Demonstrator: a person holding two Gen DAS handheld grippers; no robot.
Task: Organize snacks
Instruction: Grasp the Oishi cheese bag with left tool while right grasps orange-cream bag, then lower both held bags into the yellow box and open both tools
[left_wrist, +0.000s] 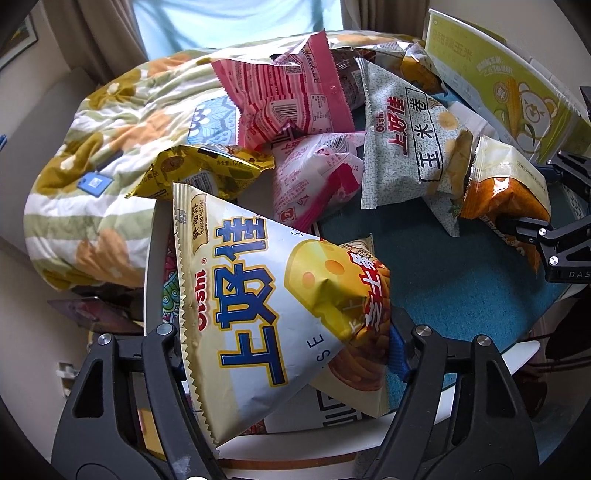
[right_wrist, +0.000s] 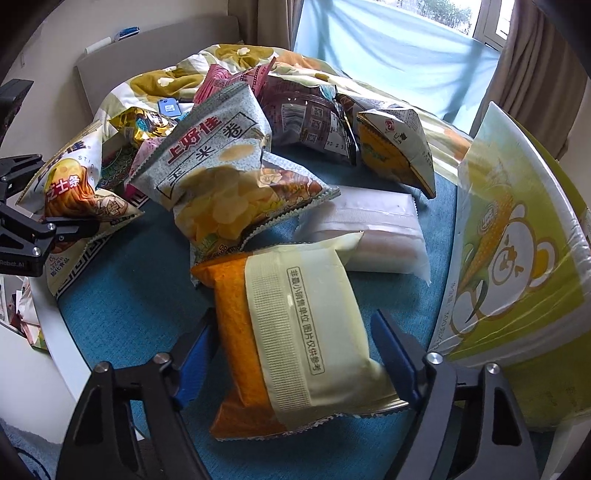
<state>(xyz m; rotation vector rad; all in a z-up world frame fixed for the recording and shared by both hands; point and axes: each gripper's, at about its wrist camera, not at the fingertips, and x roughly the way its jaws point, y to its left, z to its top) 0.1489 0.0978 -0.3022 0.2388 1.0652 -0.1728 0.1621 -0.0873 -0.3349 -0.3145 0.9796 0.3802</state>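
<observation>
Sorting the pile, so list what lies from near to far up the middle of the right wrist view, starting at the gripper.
right gripper → orange and cream packet between its fingers → white pouch → grey-green corn roll bag → dark brown bag → floral quilt.

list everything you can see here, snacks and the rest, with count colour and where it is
cheese stick bag: 1, white and yellow, near left, between the left gripper's fingers
orange bag: 1, orange and cream, near right, between the right gripper's fingers
corn roll bag: 1, grey-green, middle of pile
pink bags: 2, pink, far side of pile
gold bag: 1, gold, left of pile
dark bag: 1, brown, far side
white pouch: 1, white, behind orange bag
box: 1, green and white, right edge
mat: 1, blue, under the snacks
quilt: 1, floral, behind
left gripper: 1, black
right gripper: 1, black, blue pads
</observation>
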